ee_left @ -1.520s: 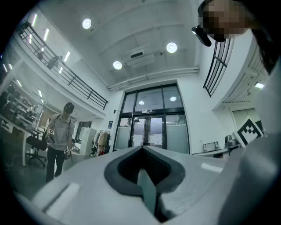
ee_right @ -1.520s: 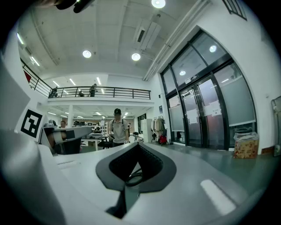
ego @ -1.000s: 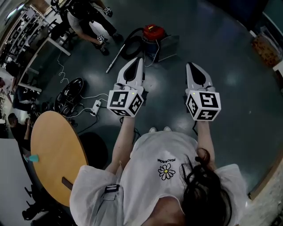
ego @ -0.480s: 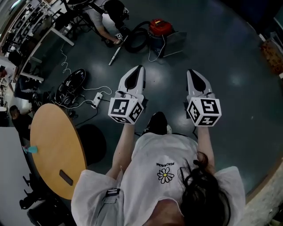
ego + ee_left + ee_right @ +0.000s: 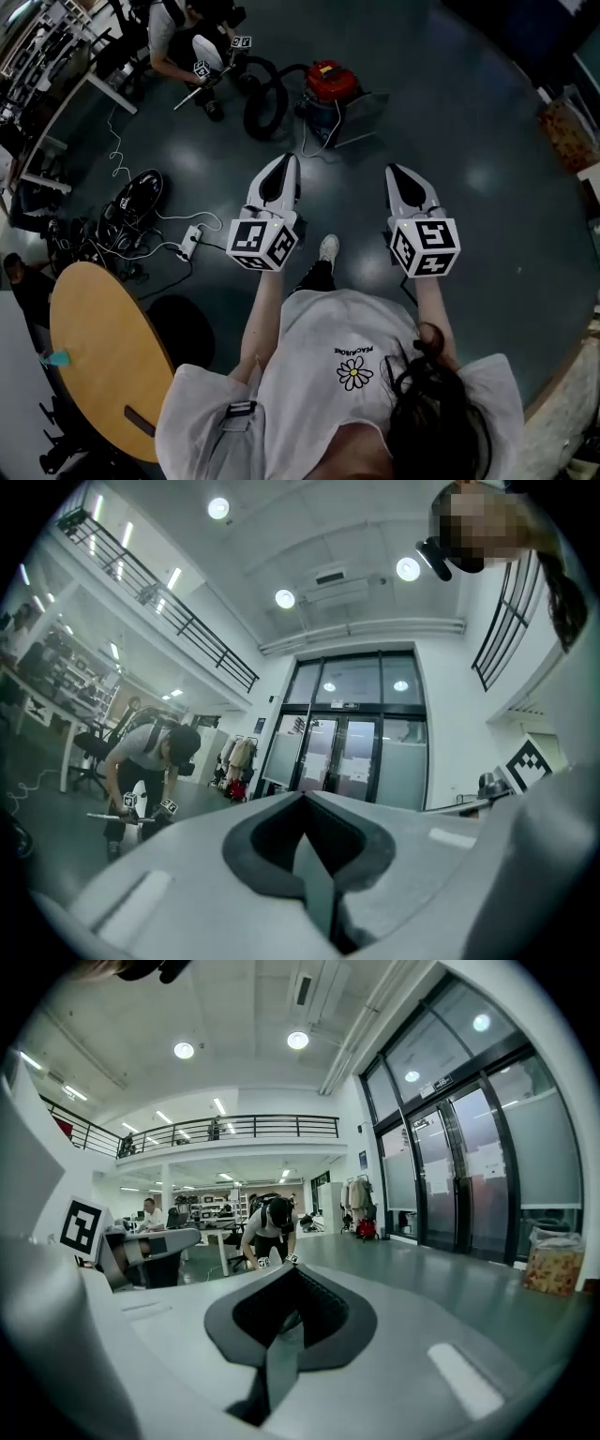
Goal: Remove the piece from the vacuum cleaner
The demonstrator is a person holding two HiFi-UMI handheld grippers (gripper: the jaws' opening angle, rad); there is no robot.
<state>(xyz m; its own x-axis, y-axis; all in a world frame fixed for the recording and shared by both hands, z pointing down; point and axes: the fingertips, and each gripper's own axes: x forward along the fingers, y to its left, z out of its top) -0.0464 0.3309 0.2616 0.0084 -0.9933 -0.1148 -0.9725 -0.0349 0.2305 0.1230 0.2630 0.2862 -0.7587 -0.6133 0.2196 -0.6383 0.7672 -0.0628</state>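
A red vacuum cleaner (image 5: 324, 79) stands on the dark floor ahead of me, its black hose (image 5: 261, 103) looped to its left. Beyond the hose another person (image 5: 183, 33) bends over a thin metal tube (image 5: 190, 95), holding it with marker-cube grippers. In the left gripper view that person (image 5: 150, 761) shows at the far left. My left gripper (image 5: 289, 159) and right gripper (image 5: 394, 172) are held out in front of my chest, well short of the vacuum. Both are shut with nothing between the jaws, as the left gripper (image 5: 302, 797) and right gripper (image 5: 292, 1269) show in their own views.
A round wooden table (image 5: 98, 356) stands at my lower left. A power strip (image 5: 190, 242), white cables and a black bag (image 5: 139, 194) lie on the floor to the left. A flat grey panel (image 5: 364, 105) lies beside the vacuum. Desks (image 5: 56, 66) line the far left.
The metal tube that lay on the floor by the hose is now lifted in the other person's grippers. My grippers stay shut and have drifted slightly lower in the view.
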